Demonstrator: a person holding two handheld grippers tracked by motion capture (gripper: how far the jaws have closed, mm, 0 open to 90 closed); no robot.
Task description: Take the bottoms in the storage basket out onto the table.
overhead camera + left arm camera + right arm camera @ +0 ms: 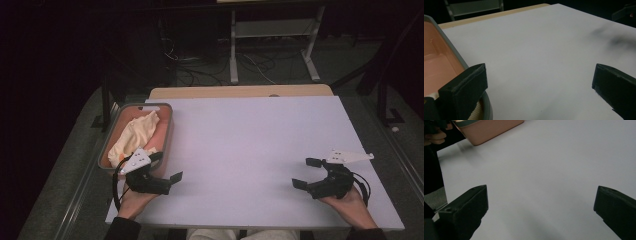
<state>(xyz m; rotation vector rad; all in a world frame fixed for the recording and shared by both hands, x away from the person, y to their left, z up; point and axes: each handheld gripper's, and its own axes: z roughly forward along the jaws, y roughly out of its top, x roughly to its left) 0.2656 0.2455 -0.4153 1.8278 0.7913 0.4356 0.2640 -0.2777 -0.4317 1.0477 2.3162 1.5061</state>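
A white table top [250, 150] fills the middle of the high view, with a strip of pale wood [240, 91] along its far edge; beyond it stands a light metal frame [272, 45] on two splayed feet; loose cables [215, 65] lie tangled on the grey floor [340, 62] around it; the room behind is very dark, perhaps unlit, so no walls can be made out; light falls evenly on the table.
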